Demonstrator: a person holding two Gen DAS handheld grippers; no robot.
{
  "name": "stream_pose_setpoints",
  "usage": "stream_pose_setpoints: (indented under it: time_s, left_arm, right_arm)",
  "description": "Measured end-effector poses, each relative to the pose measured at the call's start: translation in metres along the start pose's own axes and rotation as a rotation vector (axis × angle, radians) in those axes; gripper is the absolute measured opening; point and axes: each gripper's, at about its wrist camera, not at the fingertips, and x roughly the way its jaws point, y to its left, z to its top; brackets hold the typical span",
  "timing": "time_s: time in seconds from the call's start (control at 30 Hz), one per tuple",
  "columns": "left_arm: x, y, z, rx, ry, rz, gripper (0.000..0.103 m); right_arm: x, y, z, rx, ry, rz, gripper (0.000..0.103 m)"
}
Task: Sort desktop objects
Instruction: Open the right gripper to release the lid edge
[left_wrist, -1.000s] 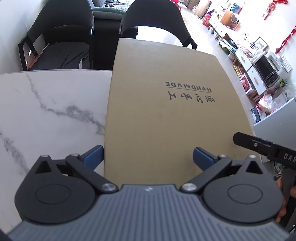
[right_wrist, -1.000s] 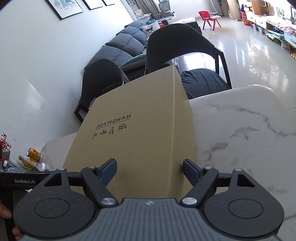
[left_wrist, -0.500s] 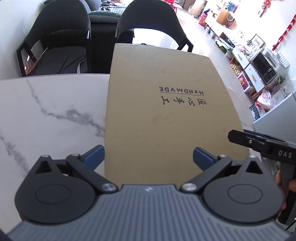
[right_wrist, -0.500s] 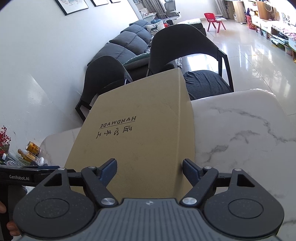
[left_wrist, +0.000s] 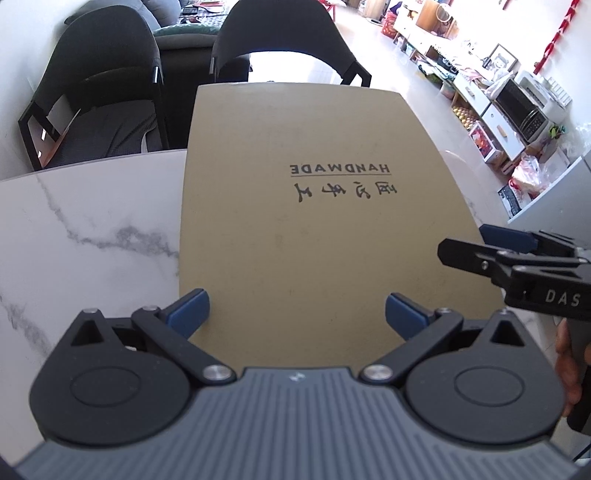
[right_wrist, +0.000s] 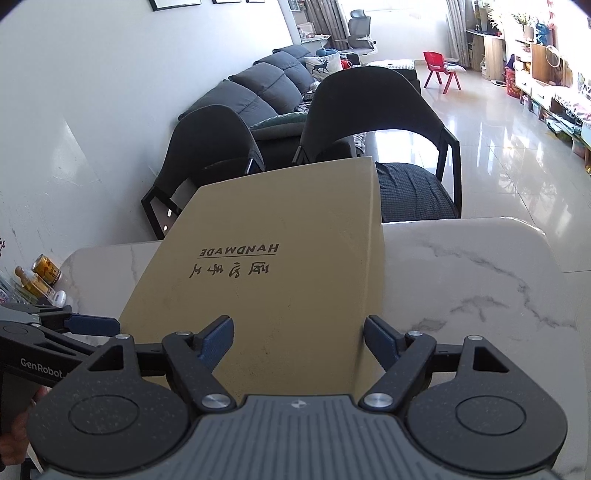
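Observation:
A flat tan cardboard box (left_wrist: 314, 229) printed "HANDMADE" lies lengthwise on the white marble table (left_wrist: 92, 229). Its far end hides the table's far edge. My left gripper (left_wrist: 295, 312) is open over the box's near left part, its left pad at the box's left edge. In the right wrist view the same box (right_wrist: 280, 280) fills the middle. My right gripper (right_wrist: 299, 338) is open over its near right part, its right pad at the box's right edge. Whether either gripper touches the box, I cannot tell. Each view shows the other gripper beside the box.
Two dark chairs (right_wrist: 373, 122) stand behind the table's far edge, with a grey sofa (right_wrist: 258, 88) further back. A can and small bottles (right_wrist: 40, 277) sit at the table's left end. Bare marble (right_wrist: 480, 277) lies right of the box. A hand (left_wrist: 569, 369) grips the right handle.
Both views have rolled slightly, and the box's far edge now looks more level in the left wrist view. The right gripper stands higher in that view, its blue pad showing. Both sets of jaws are unchanged.

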Motion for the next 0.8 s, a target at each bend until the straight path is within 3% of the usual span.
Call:
stream_pose_setpoints:
  time_s: [0.33,0.47,0.63,0.8]
  left_arm:
    - [0.002,-0.009,-0.004,0.033,0.006,0.027,0.103]
    - [0.0,-0.004,-0.001,0.002,0.008,-0.002,0.103]
    - [-0.001,-0.002,0.003,-0.002,0.002,0.001,0.103]
    - [0.001,-0.004,0.012,0.011,-0.008,0.014,0.103]
  right_arm:
    - [0.014,-0.01,-0.006,0.023,0.047,-0.009,0.078]
    - [0.011,-0.011,-0.003,0.018,0.054,-0.014,0.076]
    - [0.003,-0.014,0.014,0.006,0.003,0.002,0.064]
    - [0.014,-0.01,0.039,-0.044,-0.015,0.008,0.063]
